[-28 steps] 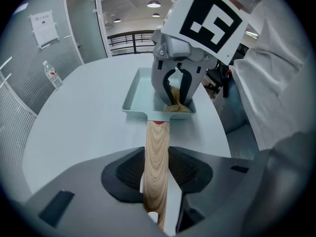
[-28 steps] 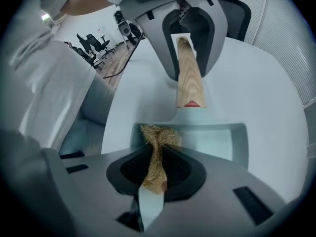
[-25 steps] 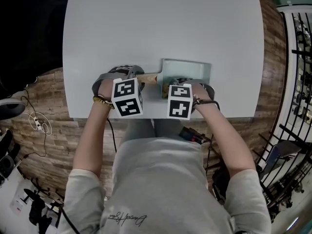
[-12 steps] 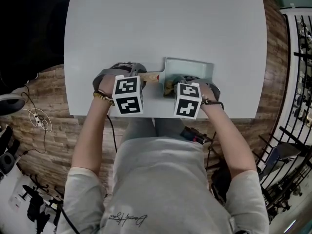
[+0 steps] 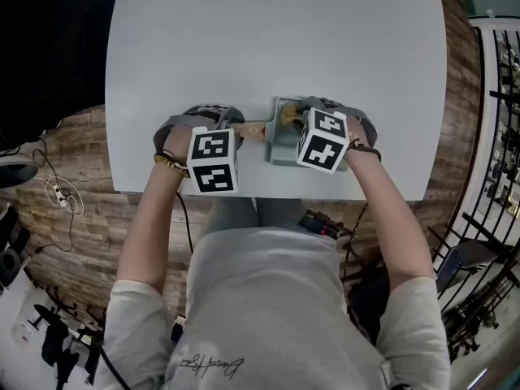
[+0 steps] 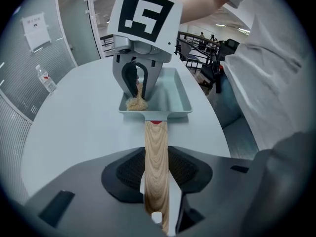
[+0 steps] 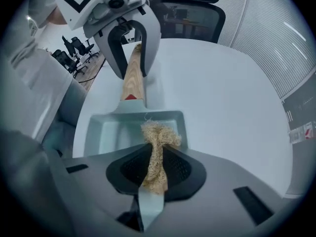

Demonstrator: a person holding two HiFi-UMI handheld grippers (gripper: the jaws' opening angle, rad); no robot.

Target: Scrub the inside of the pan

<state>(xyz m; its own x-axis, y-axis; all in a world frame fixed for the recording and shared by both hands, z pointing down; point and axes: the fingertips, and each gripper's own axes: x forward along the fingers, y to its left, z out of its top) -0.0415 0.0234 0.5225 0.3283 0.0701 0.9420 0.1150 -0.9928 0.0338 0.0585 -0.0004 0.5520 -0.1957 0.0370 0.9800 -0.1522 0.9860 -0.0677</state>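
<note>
Two tools: your left hand-held gripper [image 6: 157,181] clamps the pan [image 7: 106,132] by its handle [image 6: 156,147] at the bench's [image 5: 268,39] near edge. Your right hand-held gripper [image 7: 150,174], pinching the scrubber [image 7: 159,135], has swept far-left: scrubbing progresses.

Even, diffuse overhead light fell on the pale table [image 5: 276,47], which showed no glare. Only a thin, soft shadow lay under the rim of the pan [image 5: 283,149]. In the head view the upper left corner was dark, and the table's edges bowed outward. Both gripper views were round fisheye images with black, blurred corners. In the left gripper view ceiling lamps [image 6: 242,31] glowed at upper right, and the wooden handle [image 6: 157,147] lost sharpness close to the lens. In the right gripper view the near housing was soft, the fibre scrubber [image 7: 159,137] moderately sharp, and the slatted wall [image 7: 276,33] bright.
</note>
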